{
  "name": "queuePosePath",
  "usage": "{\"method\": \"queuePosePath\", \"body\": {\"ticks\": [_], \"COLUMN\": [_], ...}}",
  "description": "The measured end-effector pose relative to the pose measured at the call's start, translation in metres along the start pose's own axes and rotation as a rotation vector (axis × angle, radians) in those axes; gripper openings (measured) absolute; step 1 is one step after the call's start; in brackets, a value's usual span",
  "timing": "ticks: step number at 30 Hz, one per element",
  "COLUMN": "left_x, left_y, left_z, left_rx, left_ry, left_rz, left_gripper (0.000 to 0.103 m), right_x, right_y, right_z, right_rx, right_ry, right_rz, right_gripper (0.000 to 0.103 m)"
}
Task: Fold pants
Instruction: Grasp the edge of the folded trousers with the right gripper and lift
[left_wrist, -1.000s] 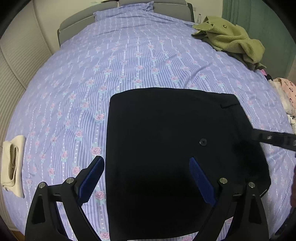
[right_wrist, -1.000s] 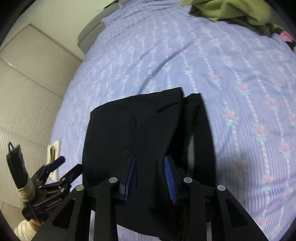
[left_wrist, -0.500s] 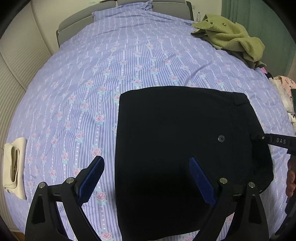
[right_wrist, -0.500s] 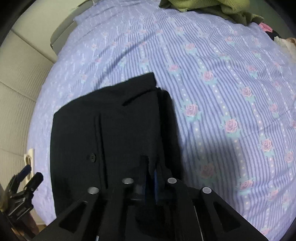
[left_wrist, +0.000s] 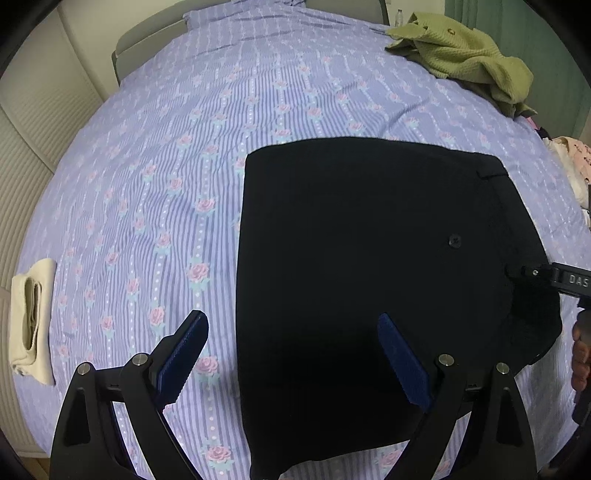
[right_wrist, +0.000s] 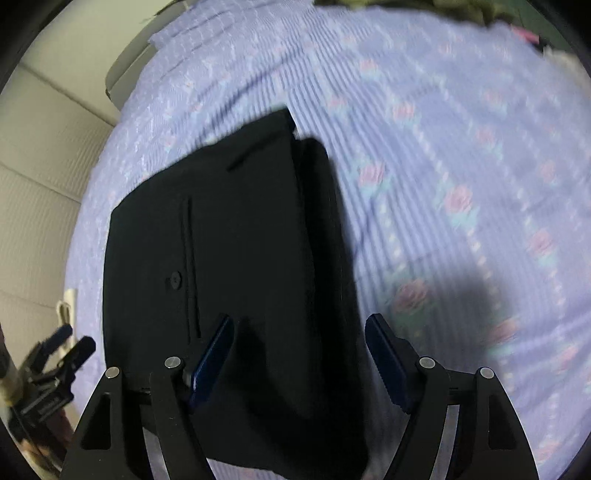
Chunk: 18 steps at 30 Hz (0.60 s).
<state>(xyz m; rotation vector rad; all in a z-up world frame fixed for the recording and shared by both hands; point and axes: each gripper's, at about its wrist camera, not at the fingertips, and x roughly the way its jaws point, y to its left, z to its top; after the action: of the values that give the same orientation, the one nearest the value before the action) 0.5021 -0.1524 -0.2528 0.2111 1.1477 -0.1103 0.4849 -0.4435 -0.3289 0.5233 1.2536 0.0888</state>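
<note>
The black pants (left_wrist: 369, 277) lie folded into a flat rectangle on the bed, button side up. My left gripper (left_wrist: 291, 323) hovers open over their near left edge, its pads touching nothing. In the right wrist view the pants (right_wrist: 240, 240) show a doubled right edge that runs between the pads of my right gripper (right_wrist: 300, 321). Its jaws are opening and the pads stand clear of the cloth. One finger of the right gripper (left_wrist: 546, 275) reaches in over the pants' right edge in the left wrist view. The left gripper (right_wrist: 62, 343) is blurred at the lower left.
The bed carries a purple striped sheet with roses (left_wrist: 166, 166). A folded beige cloth (left_wrist: 29, 321) lies at the left edge, a green garment (left_wrist: 465, 62) at the far right, a pink-patterned cloth (left_wrist: 572, 158) on the right. A pale panelled wall stands to the left.
The right gripper, pinched shut on the pants' right edge half a second ago, now has its jaws wide apart and sits lower. The pants have settled flat. The left gripper has barely moved.
</note>
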Motion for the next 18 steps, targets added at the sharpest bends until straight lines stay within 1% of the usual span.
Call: {"method": "queuePosePath", "body": {"ticks": [2, 4, 5, 6, 7, 10, 13, 15, 17, 18], "left_x": [0.001, 0.003, 0.003, 0.003, 0.004, 0.01, 0.015, 0.015, 0.015, 0.014], "left_y": [0.0, -0.003, -0.005, -0.006, -0.007, -0.007, -0.01, -0.018, -0.022, -0.02], "left_z": [-0.001, -0.002, -0.002, -0.002, -0.001, 0.0, 0.001, 0.002, 0.005, 0.006], "left_rx": [0.004, 0.016, 0.02, 0.024, 0.026, 0.014, 0.031, 0.06, 0.068, 0.061], "left_ry": [0.005, 0.009, 0.01, 0.009, 0.009, 0.025, 0.035, 0.027, 0.025, 0.022], "left_rz": [0.002, 0.002, -0.001, -0.007, -0.015, -0.03, -0.02, -0.023, -0.04, -0.046], "left_gripper": [0.094, 0.094, 0.094, 0.094, 0.094, 0.094, 0.094, 0.094, 0.094, 0.094], "right_x": [0.007, 0.003, 0.003, 0.005, 0.005, 0.012, 0.029, 0.038, 0.033, 0.026], "right_y": [-0.011, -0.02, -0.023, -0.024, -0.022, -0.019, -0.03, -0.034, -0.036, -0.036], "right_z": [-0.003, -0.011, -0.014, -0.017, -0.02, -0.019, 0.0, 0.005, 0.003, 0.001], "right_rx": [0.03, 0.067, 0.084, 0.103, 0.099, 0.042, 0.121, 0.156, 0.19, 0.199], "right_ry": [0.002, -0.001, 0.015, 0.047, 0.063, 0.09, 0.134, 0.158, 0.161, 0.154], "right_rz": [0.024, 0.074, 0.118, 0.18, 0.218, 0.222, 0.298, 0.325, 0.345, 0.376], "right_gripper": [0.075, 0.075, 0.075, 0.075, 0.075, 0.075, 0.074, 0.076, 0.075, 0.072]}}
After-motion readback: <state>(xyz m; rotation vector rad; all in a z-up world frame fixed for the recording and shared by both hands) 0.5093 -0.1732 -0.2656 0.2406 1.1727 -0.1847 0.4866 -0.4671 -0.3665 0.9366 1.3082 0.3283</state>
